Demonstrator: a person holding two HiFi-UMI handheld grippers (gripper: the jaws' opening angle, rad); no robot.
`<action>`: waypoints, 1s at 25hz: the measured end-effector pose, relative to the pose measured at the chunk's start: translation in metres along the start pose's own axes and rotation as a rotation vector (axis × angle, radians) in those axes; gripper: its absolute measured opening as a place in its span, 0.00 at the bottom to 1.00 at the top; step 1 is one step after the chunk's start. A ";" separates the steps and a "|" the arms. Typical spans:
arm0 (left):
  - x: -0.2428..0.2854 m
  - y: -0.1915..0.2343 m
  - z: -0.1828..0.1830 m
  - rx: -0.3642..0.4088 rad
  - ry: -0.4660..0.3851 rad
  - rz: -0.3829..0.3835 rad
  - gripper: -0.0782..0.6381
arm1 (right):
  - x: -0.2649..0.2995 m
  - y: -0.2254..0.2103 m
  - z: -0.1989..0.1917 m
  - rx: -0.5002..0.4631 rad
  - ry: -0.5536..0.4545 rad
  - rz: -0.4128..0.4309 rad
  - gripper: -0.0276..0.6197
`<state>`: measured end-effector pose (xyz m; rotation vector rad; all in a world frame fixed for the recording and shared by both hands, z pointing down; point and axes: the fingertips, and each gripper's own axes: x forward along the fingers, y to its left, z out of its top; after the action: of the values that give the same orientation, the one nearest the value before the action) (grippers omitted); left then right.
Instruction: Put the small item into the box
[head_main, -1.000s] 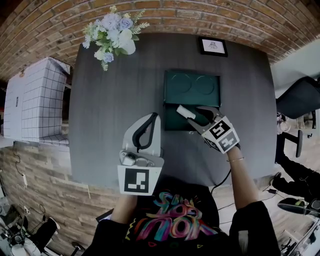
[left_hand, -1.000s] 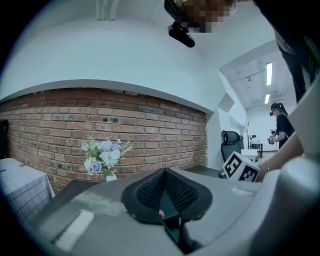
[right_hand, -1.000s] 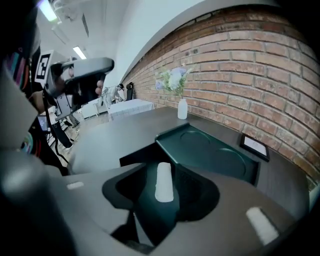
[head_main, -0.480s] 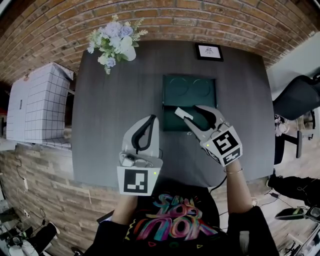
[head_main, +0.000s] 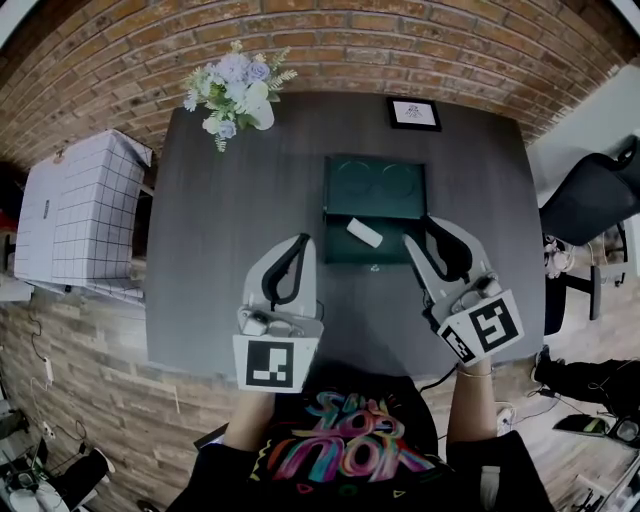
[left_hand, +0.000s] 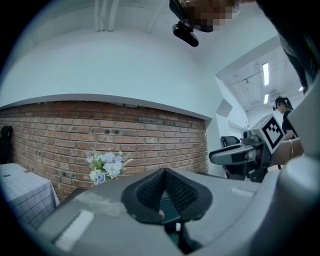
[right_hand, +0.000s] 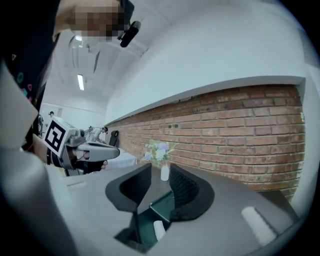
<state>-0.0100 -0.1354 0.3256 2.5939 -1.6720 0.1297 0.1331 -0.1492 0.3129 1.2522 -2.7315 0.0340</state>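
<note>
1. The small item (head_main: 365, 233) lies slantwise in the tray of the open green box (head_main: 375, 180). By the look of it, the placing is done.
2. The right gripper (head_main: 428, 232) hangs just beside the box's front right corner. Its fingers (right_hand: 186, 192) are closing on nothing, with the item below and beyond them.
3. The left gripper (head_main: 303, 240) hovers over the bench (head_main: 230, 220) near the front left corner. Its fingers (left_hand: 150, 192) are closed and empty.
4. Risk: either gripper, being so near, could clip the box wall on a careless move and shove the box or jolt the item.
5. Risk: if the lid (head_main: 376, 186) is closed next, the item may catch, should its slanted end ride on the rim.
</note>
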 end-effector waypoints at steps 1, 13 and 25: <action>-0.002 0.000 0.001 0.003 -0.002 0.001 0.11 | -0.007 -0.003 0.003 0.006 -0.014 -0.018 0.22; -0.017 -0.002 0.011 0.018 -0.017 0.011 0.11 | -0.060 -0.020 0.006 0.051 -0.067 -0.167 0.10; -0.020 0.003 0.012 0.010 -0.017 0.018 0.11 | -0.048 -0.005 0.002 0.064 -0.061 -0.122 0.04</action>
<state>-0.0203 -0.1193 0.3115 2.5945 -1.7051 0.1174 0.1681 -0.1165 0.3042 1.4580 -2.7187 0.0724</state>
